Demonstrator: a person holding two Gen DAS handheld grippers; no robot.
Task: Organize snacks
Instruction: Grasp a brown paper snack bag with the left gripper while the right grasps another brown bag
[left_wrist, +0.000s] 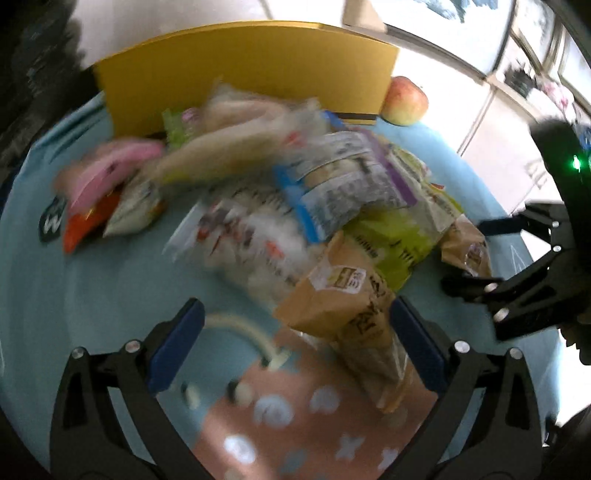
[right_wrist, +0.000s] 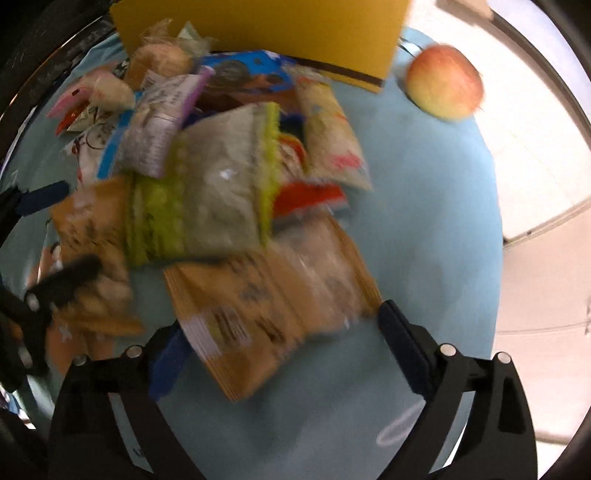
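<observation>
A heap of snack packets (left_wrist: 295, 177) lies on a light blue cloth (left_wrist: 110, 280). In the left wrist view my left gripper (left_wrist: 295, 343) is open just over the cloth, and a brown paper packet (left_wrist: 347, 310) lies between its blue pads, close to the right one. My right gripper (right_wrist: 286, 350) is open wide around another brown packet (right_wrist: 273, 302), which lies flat on the cloth and spans most of the gap. A green-edged packet (right_wrist: 210, 199) overlaps that packet's far end. Each gripper shows in the other's view: the right gripper (left_wrist: 480, 258) and the left gripper (right_wrist: 59, 236).
A yellow box (left_wrist: 243, 74) stands behind the heap, with an apple (left_wrist: 404, 101) to its right. A pink patterned patch (left_wrist: 314, 424) of the cloth lies under the left gripper. Bare blue cloth (right_wrist: 424, 221) stretches right of the heap, up to the table's edge.
</observation>
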